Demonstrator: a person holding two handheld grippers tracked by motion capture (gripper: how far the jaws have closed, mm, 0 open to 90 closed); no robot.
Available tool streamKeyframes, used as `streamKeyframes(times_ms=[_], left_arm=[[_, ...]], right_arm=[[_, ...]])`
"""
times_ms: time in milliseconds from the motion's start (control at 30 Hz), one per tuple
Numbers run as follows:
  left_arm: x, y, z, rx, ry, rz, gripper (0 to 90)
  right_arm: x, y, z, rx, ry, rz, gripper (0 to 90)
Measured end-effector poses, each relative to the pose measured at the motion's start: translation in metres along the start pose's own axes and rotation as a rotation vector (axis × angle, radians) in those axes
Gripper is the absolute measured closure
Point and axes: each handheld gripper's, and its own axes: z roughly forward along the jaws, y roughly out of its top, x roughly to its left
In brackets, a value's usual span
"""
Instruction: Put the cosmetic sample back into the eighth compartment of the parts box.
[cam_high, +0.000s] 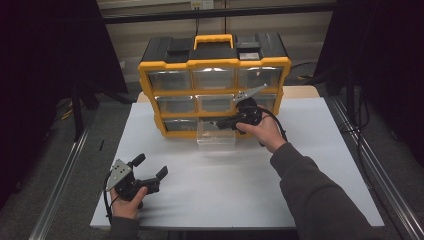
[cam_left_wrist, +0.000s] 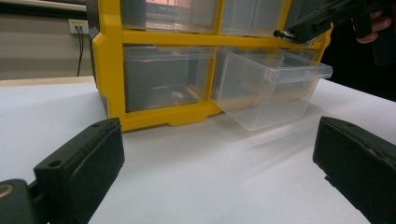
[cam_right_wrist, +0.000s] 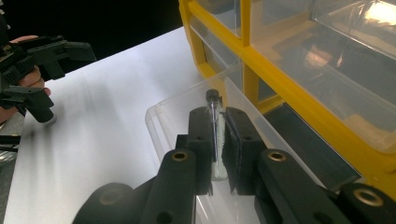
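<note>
White table carries the open drawer, above which a light, slippery, fragile vial is clamped mid-length by the right hand-held gripper, while the left hand-held gripper is held apart.

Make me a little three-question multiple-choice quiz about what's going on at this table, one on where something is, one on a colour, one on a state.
1. Where is the pulled-out clear drawer?
A. bottom row, middle
B. top row, left
C. lying flat on the table beside the cabinet

2. What colour is the cabinet frame?
A. red
B. yellow
C. green

3. What is the right claw doing?
A. hanging wide open
B. gripping the carry handle
C. shut on a small clear tube

Answers:
1. A: the high view shows the drawer sticking out of the middle bottom slot.
2. B: the frame around the drawers is yellow, with a black top.
3. C: the right gripper view shows both pads pressed on the black-capped tube, above the open drawer.

The left claw stands open over the white table.
</note>
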Motion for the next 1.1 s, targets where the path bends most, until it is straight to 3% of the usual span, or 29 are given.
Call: streamKeyframes(times_ms=[1000, 1100], left_arm=[[0.0, 0.0, 0.0, -0.005, 0.009, -0.014, 2.1], [0.001, 0.0, 0.0, -0.002, 0.002, 0.001, 2.1]], right_arm=[[-0.004, -0.005, 0.012, 0.013, -0.026, -0.009, 81.3], [-0.004, -0.005, 0.012, 0.019, -0.028, -0.011, 81.3]])
